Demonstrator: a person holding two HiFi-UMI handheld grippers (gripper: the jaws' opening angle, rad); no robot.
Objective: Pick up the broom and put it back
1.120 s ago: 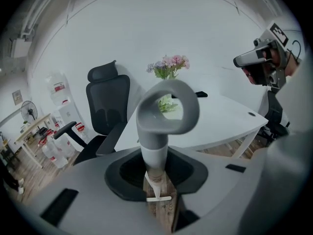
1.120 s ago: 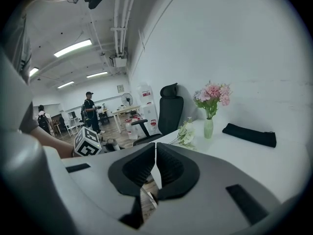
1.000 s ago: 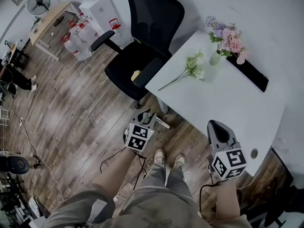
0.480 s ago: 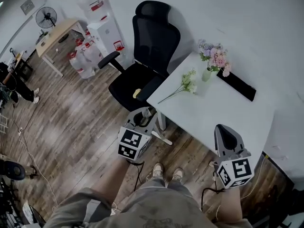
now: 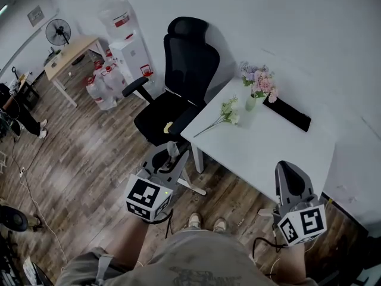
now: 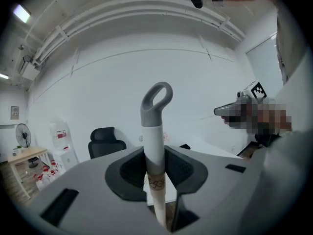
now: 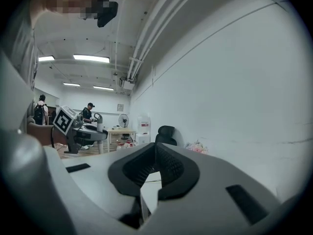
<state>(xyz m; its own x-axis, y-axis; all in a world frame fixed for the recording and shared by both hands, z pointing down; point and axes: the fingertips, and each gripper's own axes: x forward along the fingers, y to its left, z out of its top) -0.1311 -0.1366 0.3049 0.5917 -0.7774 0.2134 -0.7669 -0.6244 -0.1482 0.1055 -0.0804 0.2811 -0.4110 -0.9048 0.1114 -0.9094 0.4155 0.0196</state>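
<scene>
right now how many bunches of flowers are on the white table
2: a pink and purple bunch upright in a vase, and a pale spray lying flat on the table beside it. None looks hidden.

White table (image 5: pixel 268 154) bearing flower vase (image 5: pixel 252 102), loose flower sprig (image 5: pixel 223 117), black slab (image 5: pixel 287 113), wooden floor (image 5: pixel 89 154) beneath

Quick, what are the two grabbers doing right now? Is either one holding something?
Left gripper: closed on the broom handle.
Right gripper: closed, holding nothing.
</scene>
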